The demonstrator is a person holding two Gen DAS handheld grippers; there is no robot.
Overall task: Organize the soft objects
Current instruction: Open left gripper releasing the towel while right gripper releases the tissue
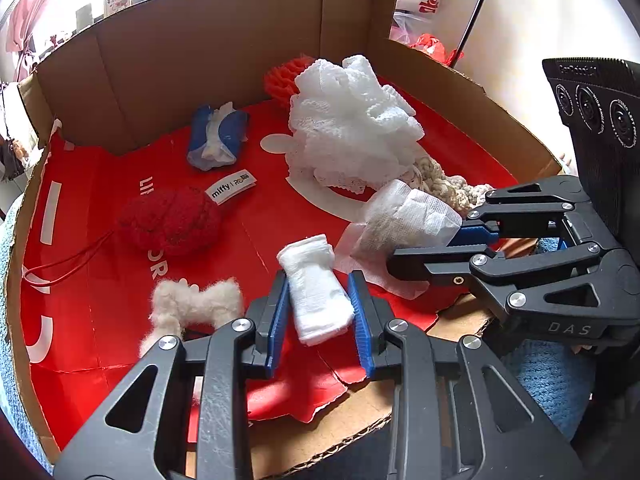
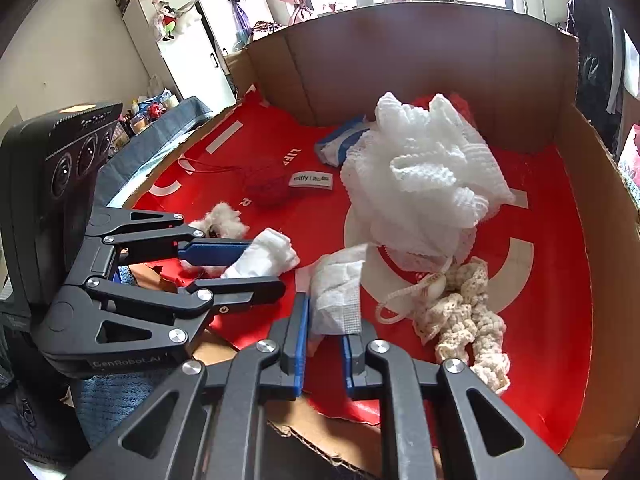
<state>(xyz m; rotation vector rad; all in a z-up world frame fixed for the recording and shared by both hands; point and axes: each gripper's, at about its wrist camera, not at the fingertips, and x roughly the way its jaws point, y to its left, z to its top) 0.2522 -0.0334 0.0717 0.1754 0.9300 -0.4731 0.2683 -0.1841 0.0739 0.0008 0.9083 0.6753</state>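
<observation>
My left gripper [image 1: 318, 282] is shut on a small white rolled cloth [image 1: 316, 300], which stands between its blue pads over the red liner. In the right wrist view the same left gripper [image 2: 264, 266] comes in from the left with that white rolled cloth [image 2: 264, 256] in it. My right gripper [image 2: 330, 316] is shut on a crumpled white gauze wad [image 2: 336, 292]. In the left wrist view the right gripper [image 1: 424, 244] reaches in from the right, with the gauze wad [image 1: 404, 216] bulging out past its fingers. The two grippers sit close together near the box's front edge.
A cardboard box [image 1: 200, 52] lined with red paper [image 1: 260, 220] holds a white mesh pouf [image 1: 352, 120], a red knitted ball with a tag [image 1: 172, 220], a blue and white packet [image 1: 218, 136], cream fluff [image 1: 192, 304], a cream crochet strap [image 2: 464, 320] and an orange pouf [image 1: 288, 76].
</observation>
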